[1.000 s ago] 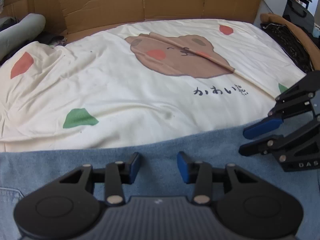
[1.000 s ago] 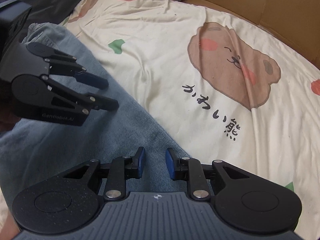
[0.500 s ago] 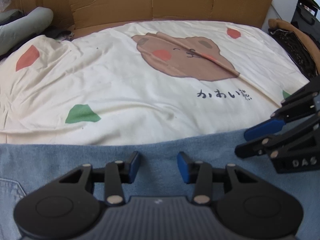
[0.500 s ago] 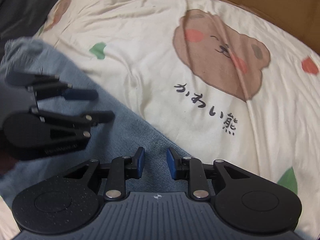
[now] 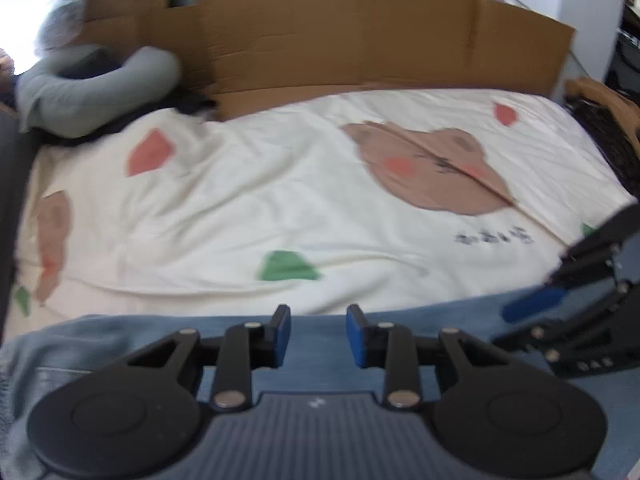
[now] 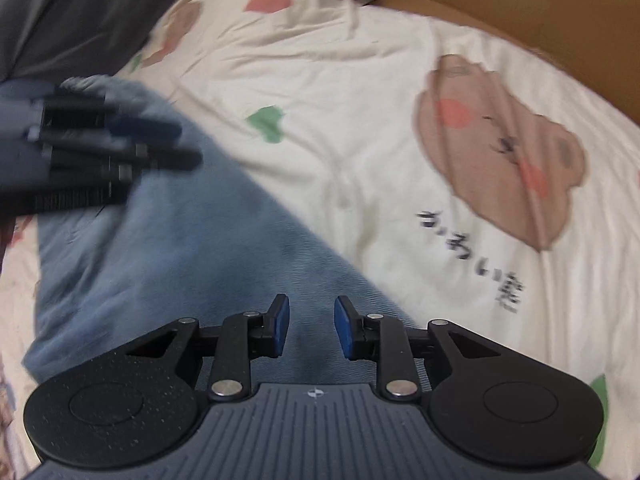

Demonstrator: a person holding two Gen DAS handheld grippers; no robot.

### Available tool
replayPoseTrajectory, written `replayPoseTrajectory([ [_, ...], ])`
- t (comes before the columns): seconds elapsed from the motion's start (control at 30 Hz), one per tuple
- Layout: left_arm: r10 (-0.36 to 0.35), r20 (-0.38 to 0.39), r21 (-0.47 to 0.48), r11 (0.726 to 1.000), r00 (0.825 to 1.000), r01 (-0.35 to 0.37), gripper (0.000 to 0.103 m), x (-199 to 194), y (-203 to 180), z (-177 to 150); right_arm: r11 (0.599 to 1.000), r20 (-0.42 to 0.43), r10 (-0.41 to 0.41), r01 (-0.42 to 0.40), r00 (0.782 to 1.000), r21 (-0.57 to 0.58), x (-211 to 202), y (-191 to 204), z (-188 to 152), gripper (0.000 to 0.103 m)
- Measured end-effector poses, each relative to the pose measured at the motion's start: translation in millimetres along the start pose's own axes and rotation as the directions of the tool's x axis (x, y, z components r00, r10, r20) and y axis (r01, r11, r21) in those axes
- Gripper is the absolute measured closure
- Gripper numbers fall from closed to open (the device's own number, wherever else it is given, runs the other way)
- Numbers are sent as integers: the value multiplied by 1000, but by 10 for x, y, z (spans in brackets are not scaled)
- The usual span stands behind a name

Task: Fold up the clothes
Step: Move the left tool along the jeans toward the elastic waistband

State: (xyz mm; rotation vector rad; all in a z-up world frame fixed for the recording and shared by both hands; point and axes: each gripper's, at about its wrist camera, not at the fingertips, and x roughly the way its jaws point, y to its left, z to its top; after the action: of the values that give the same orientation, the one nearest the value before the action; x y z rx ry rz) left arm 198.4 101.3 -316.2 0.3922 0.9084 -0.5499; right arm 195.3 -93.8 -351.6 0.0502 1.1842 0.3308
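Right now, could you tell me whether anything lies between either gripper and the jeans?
Nothing visible does. The left gripper and right gripper both hang open directly over the blue jeans, which lie uncovered on the bear-print bedspread.

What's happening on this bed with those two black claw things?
A person holds a two-finger gripper in each hand to fold clothes. Both the left gripper and the right gripper are open above a blue denim garment spread on a cream bear-print bedspread. Neither has gripped the denim, and the picture is motion-blurred.
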Motion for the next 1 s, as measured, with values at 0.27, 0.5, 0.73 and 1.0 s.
replayPoseTrajectory([
  [0.27, 68, 0, -28, 997, 998, -68, 66, -210, 510, 99, 992, -62, -53, 59, 997, 113, 72, -131, -38, 63],
  [0.5, 91, 3, -5, 996, 996, -91, 58, -346, 759, 76, 962, -29, -103, 107, 994, 252, -35, -439, -89, 63],
  [0.73, 130, 16, -14, 992, 991, -129, 57, -337, 970, -14, 950, 64, -113, 89, 992, 301, -143, -415, -53, 63],
  [1.0, 154, 36, -140, 979, 987, -147, 58, -339, 1303, -117, 943, 128, -120, 72, 985, 325, -136, -261, -66, 63],
])
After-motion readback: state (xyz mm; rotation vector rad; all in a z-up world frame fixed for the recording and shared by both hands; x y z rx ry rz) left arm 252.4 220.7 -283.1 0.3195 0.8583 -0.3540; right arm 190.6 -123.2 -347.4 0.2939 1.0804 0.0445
